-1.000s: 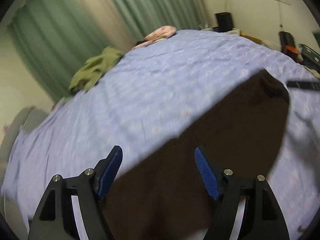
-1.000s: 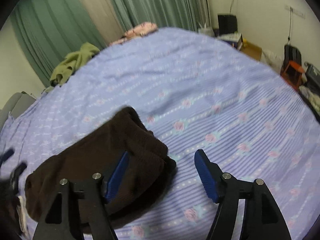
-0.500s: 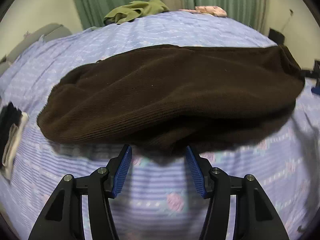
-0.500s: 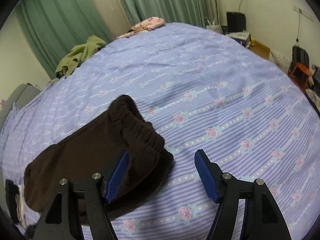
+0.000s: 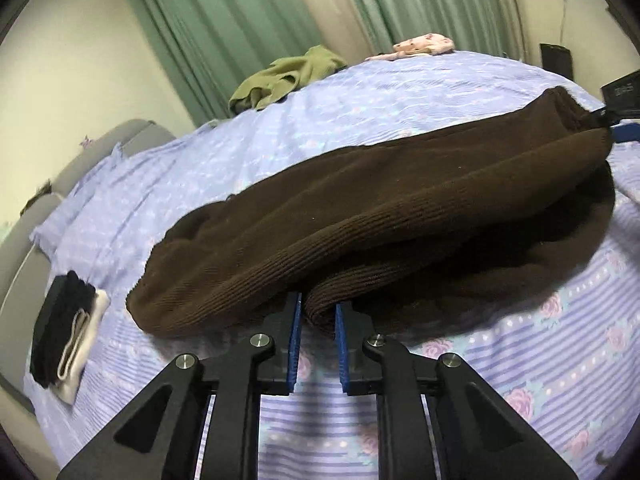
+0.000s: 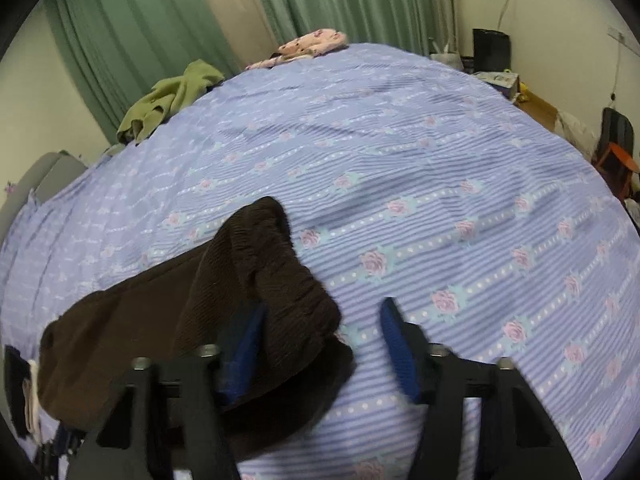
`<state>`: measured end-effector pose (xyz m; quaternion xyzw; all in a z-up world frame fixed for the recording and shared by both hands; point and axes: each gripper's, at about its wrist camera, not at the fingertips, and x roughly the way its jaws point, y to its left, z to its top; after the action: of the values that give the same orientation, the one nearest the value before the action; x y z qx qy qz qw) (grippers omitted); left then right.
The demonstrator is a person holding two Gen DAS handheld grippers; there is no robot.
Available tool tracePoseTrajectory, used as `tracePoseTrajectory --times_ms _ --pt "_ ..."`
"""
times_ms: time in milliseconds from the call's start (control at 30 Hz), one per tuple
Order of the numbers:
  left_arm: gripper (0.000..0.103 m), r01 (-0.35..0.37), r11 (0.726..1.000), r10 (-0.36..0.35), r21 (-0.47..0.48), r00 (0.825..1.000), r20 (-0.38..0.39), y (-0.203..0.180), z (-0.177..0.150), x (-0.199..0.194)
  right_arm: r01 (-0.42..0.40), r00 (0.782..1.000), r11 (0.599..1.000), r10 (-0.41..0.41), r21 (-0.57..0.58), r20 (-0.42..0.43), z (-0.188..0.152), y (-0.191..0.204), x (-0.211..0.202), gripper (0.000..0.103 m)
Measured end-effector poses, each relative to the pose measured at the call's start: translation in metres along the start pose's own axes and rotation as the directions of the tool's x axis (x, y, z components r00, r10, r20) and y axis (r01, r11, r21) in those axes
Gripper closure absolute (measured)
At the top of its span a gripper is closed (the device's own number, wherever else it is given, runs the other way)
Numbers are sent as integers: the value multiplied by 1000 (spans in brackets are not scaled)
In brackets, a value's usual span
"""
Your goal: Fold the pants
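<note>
Brown knitted pants [image 5: 380, 208] lie folded across a purple flowered bed sheet [image 5: 520, 360]. My left gripper [image 5: 317, 320] is low at their near edge, shut on a fold of the brown fabric between its blue pads. In the right wrist view the elastic waistband end of the pants [image 6: 276, 272] bunches up between the fingers of my right gripper [image 6: 320, 344]. Its jaws are closing. The left pad [image 6: 244, 344] is under the fabric and the right pad [image 6: 396, 344] stands clear of it over the sheet. Part of the right gripper [image 5: 622, 92] shows at the pants' far end.
A green garment [image 5: 284, 76] and a pink one [image 5: 424, 44] lie at the bed's far edge before green curtains. A folded black and white stack [image 5: 64, 344] sits to the left of the pants. A chair [image 6: 616, 152] and boxes stand right of the bed.
My left gripper came down to the near edge of the pants and shut on a fold of them. My right gripper's jaws have narrowed around the waistband.
</note>
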<state>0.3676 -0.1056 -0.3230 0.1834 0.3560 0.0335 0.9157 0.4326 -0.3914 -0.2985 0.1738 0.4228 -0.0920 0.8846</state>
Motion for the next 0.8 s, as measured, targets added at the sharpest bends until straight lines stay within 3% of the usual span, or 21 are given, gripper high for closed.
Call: tracePoseTrajectory --times_ms 33,67,200,367,433,533,600,667,733,767,800 --pt "88 2 1000 -2 14 1000 3 2 1 -2 -10 1000 1000 10 3 -15 0 1 3 70" --pt "88 0 999 -1 38 1000 13 2 0 -6 -7 1000 1000 8 6 -26 0 2 5 71" --pt "88 47 993 -45 105 999 -24 5 -10 -7 39 999 999 -39 7 5 -10 6 -10 74" --pt "88 89 976 -74 198 994 -77 -9 -25 8 121 991 992 -123 -35 -48 -21 10 -3 73" --pt "88 107 981 -96 160 992 -78 -4 -21 10 135 991 987 -136 -87 3 -19 17 -20 64" --pt "88 115 984 -104 135 991 -87 -3 -19 12 134 984 981 -116 -137 133 -6 28 -50 27" --pt "88 114 985 -103 127 991 -89 -4 -17 13 134 981 965 -98 -224 165 6 41 -51 27" --pt "88 115 986 -105 121 990 -90 -4 -17 14 141 987 927 -106 -346 118 18 58 -28 28" --pt "88 114 985 -104 127 991 -84 -4 -19 13 126 992 896 -112 -425 58 22 68 1 35" --pt "88 112 985 -102 131 991 -82 -5 -21 12 122 992 890 -119 -439 34 22 69 10 53" --pt "88 111 984 -100 140 992 -79 -5 -21 12 100 993 885 -115 -455 -5 22 72 22 63"
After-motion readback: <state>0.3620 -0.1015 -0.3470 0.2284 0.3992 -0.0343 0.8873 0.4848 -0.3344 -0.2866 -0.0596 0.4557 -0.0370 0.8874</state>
